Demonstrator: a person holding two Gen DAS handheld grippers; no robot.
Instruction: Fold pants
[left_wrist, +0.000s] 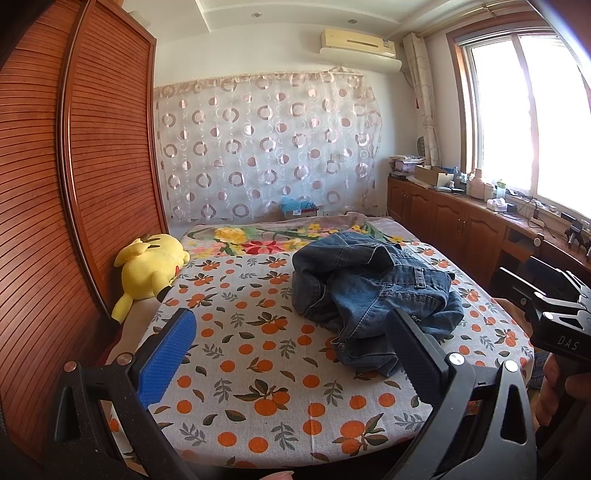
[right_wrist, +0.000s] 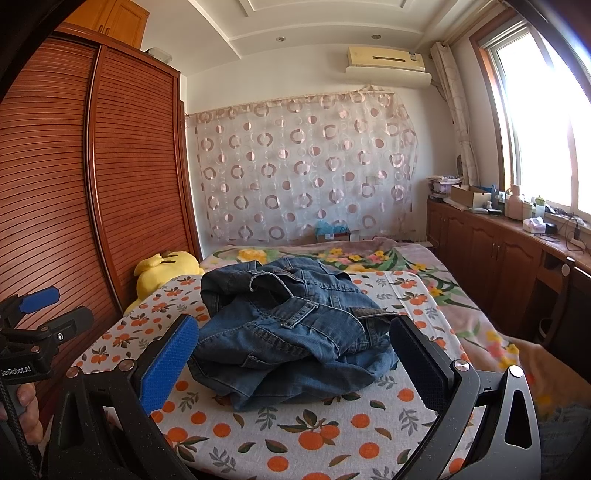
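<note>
A pair of blue denim pants (left_wrist: 373, 291) (right_wrist: 291, 328) lies in a crumpled heap on the orange-print sheet (left_wrist: 258, 354) (right_wrist: 325, 435) of a bed. My left gripper (left_wrist: 291, 328) is open above the sheet, to the left of and nearer than the heap, with nothing between its fingers. My right gripper (right_wrist: 295, 332) is open too, hovering just short of the heap's near edge, which shows between its blue pads. In the left wrist view the right gripper's body (left_wrist: 554, 314) appears at the right edge, held by a hand. The left gripper's body (right_wrist: 33, 332) shows at the right wrist view's left edge.
A yellow plush toy (left_wrist: 151, 273) (right_wrist: 166, 269) lies at the bed's left edge against a tall slatted wooden wardrobe (left_wrist: 74, 184) (right_wrist: 92, 184). A floral blanket (left_wrist: 258, 236) covers the far bed. Low wooden cabinets (left_wrist: 461, 218) (right_wrist: 491, 251) with clutter run along the right under a window.
</note>
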